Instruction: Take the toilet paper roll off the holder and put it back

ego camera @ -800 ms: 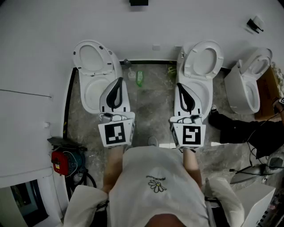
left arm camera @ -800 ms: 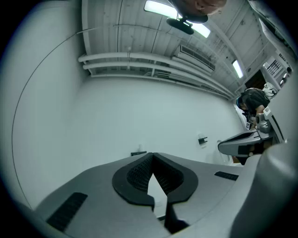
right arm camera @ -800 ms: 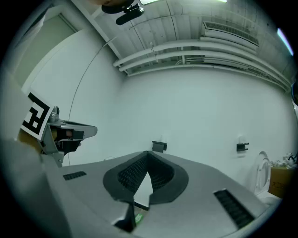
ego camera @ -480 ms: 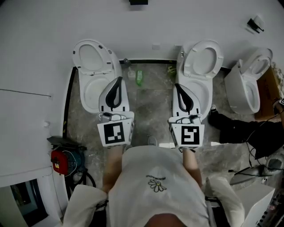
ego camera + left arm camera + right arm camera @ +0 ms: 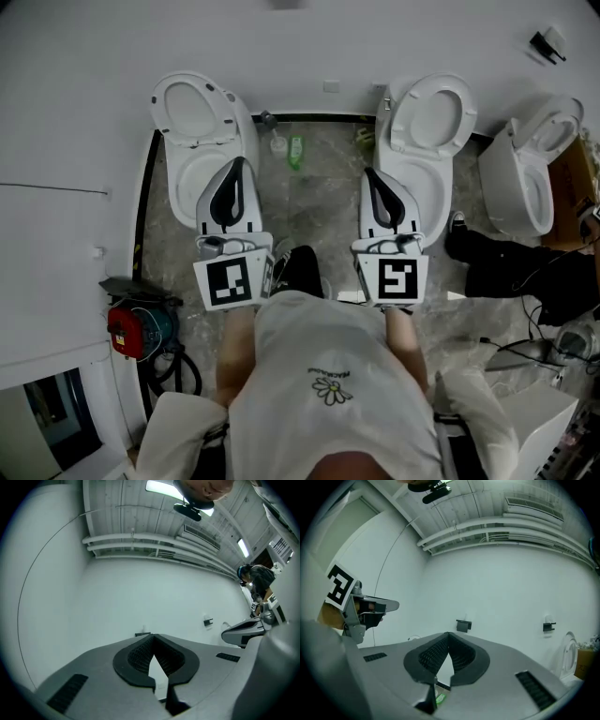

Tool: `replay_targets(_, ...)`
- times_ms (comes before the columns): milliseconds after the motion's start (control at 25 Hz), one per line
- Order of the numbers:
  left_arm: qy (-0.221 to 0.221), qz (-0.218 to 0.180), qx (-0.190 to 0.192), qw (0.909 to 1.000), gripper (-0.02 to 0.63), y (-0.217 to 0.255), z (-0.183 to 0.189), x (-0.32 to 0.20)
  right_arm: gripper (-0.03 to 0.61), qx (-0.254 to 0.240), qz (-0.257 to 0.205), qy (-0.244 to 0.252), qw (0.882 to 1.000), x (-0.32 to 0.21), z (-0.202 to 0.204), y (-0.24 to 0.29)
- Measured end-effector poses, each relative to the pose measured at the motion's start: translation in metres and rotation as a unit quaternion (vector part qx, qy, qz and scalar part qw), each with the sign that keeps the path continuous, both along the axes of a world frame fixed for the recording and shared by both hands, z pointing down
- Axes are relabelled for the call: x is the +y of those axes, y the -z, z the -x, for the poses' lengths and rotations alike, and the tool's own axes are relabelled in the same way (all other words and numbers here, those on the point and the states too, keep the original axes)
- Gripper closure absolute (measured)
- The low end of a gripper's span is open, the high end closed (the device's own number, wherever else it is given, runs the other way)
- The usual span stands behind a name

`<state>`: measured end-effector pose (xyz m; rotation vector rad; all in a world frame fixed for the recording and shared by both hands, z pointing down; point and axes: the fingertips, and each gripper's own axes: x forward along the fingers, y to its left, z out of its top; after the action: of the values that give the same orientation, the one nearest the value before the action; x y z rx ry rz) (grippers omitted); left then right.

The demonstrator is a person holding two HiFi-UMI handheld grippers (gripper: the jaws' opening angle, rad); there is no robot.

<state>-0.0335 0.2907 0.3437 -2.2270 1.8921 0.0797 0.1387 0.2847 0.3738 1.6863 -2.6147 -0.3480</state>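
Observation:
No toilet paper roll shows clearly in any view. Small black wall holders (image 5: 463,625) (image 5: 549,626) hang on the white wall ahead in the right gripper view, and one holder (image 5: 208,621) shows in the left gripper view. My left gripper (image 5: 238,161) and right gripper (image 5: 367,172) are held side by side at waist height and point at the wall, well short of it. The left gripper's tips (image 5: 153,635) meet with nothing between them. The right gripper's tips (image 5: 448,633) also meet and hold nothing.
Three white toilets stand on the marble floor: left (image 5: 192,131), middle (image 5: 427,127), right (image 5: 530,178). A green bottle (image 5: 295,152) lies between the first two. A red tool (image 5: 127,328) sits lower left, and cables and dark gear (image 5: 516,272) lie at right. My black shoe (image 5: 300,270) is forward.
The head view has shifted and both grippers sit a little lower and to the left in it. A black shoe has come into view between them. Both grippers stay shut.

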Motion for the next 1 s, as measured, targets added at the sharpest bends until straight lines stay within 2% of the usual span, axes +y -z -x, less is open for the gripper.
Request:
replay_targets(240,0.002,-0.027,0.011,0.9996,0.597,0.006,0.013,-0.032,0.568,0.009,-0.015,0.001,1.0,-0.018,0.002,-0.002)
replay_targets(520,-0.016,-0.04,0.016,0.9989,0.597,0.015,0.011,-0.088,0.568,0.01,-0.023,-0.015,1.0,-0.07,0.0,0.006)
replay_targets(720,-0.029,-0.038,0.016,0.9987,0.597,0.013,0.016,-0.142,0.568,0.012,-0.019,-0.026,0.999,-0.128,0.01,0.002)
replay_targets(1000,-0.063,-0.041,0.012,0.9971,0.595,0.027,0.022,-0.246,0.568,0.009,-0.016,-0.046,0.999,-0.237,0.035,0.017)
